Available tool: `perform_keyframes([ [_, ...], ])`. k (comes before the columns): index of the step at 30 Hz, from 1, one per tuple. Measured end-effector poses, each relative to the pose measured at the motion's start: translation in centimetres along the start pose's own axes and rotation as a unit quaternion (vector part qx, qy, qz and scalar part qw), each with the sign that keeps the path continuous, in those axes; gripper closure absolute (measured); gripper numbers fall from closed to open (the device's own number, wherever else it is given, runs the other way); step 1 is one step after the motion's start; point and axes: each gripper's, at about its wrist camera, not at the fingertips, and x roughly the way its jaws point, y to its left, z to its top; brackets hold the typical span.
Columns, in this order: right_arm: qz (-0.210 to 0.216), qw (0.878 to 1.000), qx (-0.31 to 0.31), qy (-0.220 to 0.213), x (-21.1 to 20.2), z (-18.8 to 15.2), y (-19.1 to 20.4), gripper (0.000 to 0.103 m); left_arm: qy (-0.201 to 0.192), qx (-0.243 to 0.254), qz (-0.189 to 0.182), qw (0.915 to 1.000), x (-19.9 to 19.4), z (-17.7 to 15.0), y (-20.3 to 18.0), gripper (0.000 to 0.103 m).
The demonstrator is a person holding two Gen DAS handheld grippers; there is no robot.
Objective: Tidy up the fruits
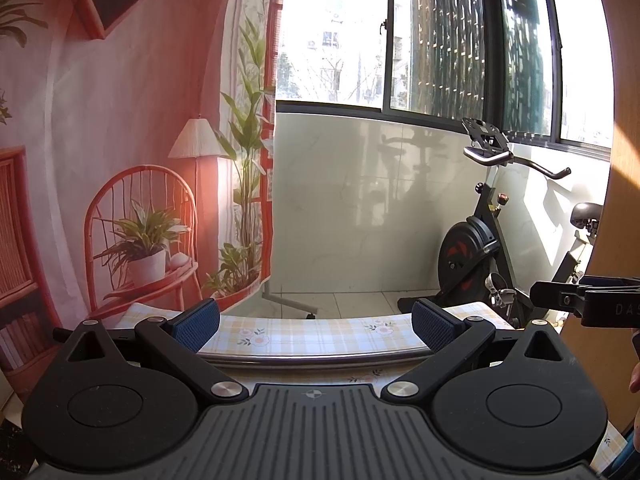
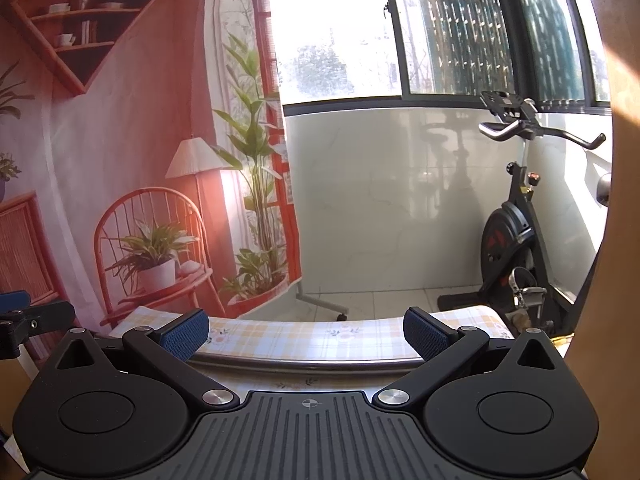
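Orange-pink cloth backdrop (image 1: 120, 128) hangs along the left, printed with a chair, lamp and plants; its right edge falls just beside a white tiled wall (image 1: 360, 200). In front lies a table under a checked, flowered tablecloth (image 1: 312, 334), and a curved metal rim (image 1: 312, 358) — tray or bowl, I cannot tell which — crosses the near part of it. No fruit shows in either view, so where it lies cannot be told.

From the left wrist camera, the left gripper (image 1: 316, 326) sits with its blue-padded fingers (image 1: 196, 326) wide apart, nothing between them, open cloth in the gap. From the right wrist camera, the right gripper (image 2: 306, 332) is likewise spread and empty; its black tip juts in at the right edge of the left view — apart from the left one.

Beyond the table's far edge the tiled floor (image 2: 380, 304) is bare up to an exercise bike (image 2: 520, 240) standing at the right, under the windows.
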Motion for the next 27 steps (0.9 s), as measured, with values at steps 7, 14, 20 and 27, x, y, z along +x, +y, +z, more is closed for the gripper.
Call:
perform_keyframes([
  [7,-0.001,1.000,0.001,-0.001,-0.04,0.05,0.00,0.000,-0.001,-0.002,-0.001,1.0000,-0.15,0.04,-0.02,0.000],
  [14,-0.001,1.000,0.001,-0.001,-0.08,0.05,-0.01,0.000,-0.002,-0.001,0.000,1.0000,-0.17,0.05,-0.03,0.000],
  [20,-0.001,1.000,0.001,-0.001,-0.07,0.04,0.00,0.000,-0.002,-0.003,-0.003,1.0000,-0.17,0.06,0.06,0.000],
  [27,0.000,1.000,0.002,0.001,-0.05,0.04,0.11,0.000,-0.002,-0.010,-0.001,0.9999,-0.02,-0.01,0.35,0.000],
])
